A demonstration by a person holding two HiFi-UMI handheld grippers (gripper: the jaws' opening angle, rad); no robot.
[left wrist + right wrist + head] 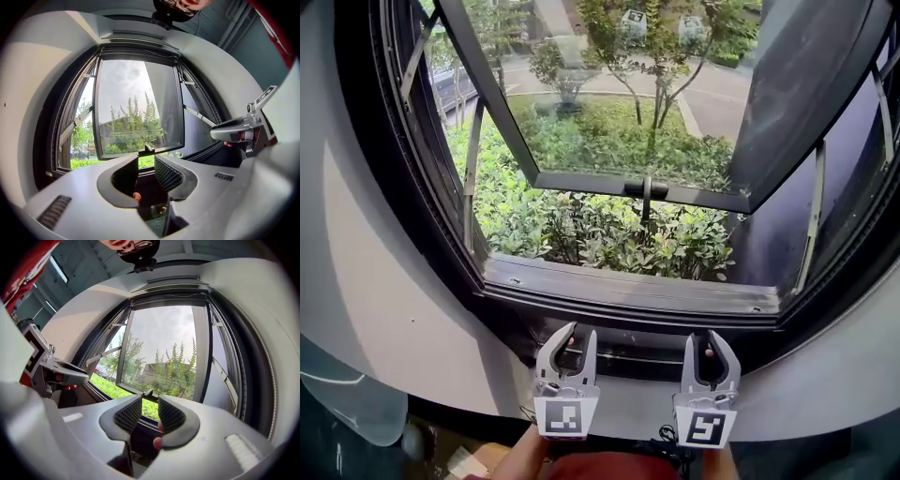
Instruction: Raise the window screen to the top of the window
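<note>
My left gripper (pixel 578 336) and right gripper (pixel 703 339) hover at the bottom edge of the dark metal window frame (pixel 628 295). Both have their jaws partly apart, and neither holds anything. I see no mesh of the window screen across the opening. A slim dark bar (pixel 138 47) lies along the frame's top edge, so the screen may already be raised, but I cannot be sure.

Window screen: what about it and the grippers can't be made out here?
- Screen: no mesh or pull bar discernible in any view; the slot under the sill is dark, partly behind the left gripper and right gripper.
- Window top: cut off by the head view's upper edge; small and warped in both gripper views.
- Reddish spot between the right gripper's open jaws: half hidden by the jaw.
</note>
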